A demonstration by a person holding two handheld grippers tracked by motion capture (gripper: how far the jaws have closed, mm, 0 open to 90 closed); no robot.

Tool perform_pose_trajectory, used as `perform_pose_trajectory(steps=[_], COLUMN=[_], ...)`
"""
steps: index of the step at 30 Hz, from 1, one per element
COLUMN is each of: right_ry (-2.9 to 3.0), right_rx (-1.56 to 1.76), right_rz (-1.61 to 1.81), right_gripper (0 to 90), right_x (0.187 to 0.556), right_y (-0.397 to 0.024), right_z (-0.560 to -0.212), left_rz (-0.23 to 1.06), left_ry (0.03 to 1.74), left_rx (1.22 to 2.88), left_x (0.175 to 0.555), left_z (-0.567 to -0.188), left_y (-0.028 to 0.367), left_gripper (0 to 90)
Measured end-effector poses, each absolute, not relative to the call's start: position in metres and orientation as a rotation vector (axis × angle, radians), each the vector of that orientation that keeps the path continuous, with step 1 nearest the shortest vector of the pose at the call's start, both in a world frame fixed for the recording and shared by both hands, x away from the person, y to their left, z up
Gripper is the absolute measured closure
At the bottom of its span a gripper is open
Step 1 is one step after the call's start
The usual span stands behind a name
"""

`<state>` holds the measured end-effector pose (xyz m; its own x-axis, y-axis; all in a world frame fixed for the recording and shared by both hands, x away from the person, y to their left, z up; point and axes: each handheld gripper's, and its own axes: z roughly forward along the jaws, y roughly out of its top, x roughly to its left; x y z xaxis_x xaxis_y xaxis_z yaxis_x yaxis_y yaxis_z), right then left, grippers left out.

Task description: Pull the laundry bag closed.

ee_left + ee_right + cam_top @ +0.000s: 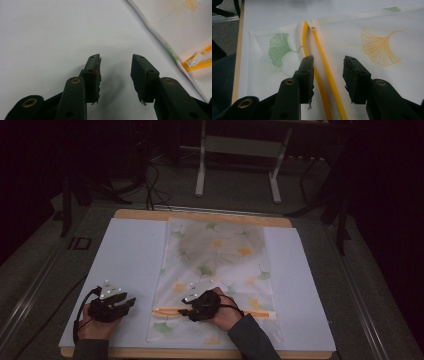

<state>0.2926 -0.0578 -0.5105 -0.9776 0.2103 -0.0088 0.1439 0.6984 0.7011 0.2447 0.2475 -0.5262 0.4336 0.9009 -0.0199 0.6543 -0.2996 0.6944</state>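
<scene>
A white mesh bag printed with green and orange ginkgo leaves lies flat on the white sheet. A yellow zipper runs across its near end. My right gripper hovers open over that zipper. In the right gripper view its jaws stand on either side of the two parted yellow zipper tapes, with the white pull ahead at the bag's edge. My left gripper is open over the bare sheet, left of the bag. Its own view has the bag's edge and the zipper pull at the right.
A greyish round shape shows through the far half of the bag. The wooden table edge frames the sheet. Behind the table stand a white frame's legs, and cables lie on the dark floor.
</scene>
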Motion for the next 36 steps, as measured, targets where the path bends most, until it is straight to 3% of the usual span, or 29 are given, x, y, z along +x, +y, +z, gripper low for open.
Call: perform_pose_trajectory(steps=[36], right_ry=[2.854], right_rx=[0.26], right_rz=[1.204], right_gripper=[62.9], right_x=[0.293], right_y=[-0.02], right_z=[-0.524], left_rz=[0.507], left_ry=[1.305], left_rx=[2.057], left_x=[0.245], left_z=[-0.525], left_y=[0.248], left_gripper=[58.4])
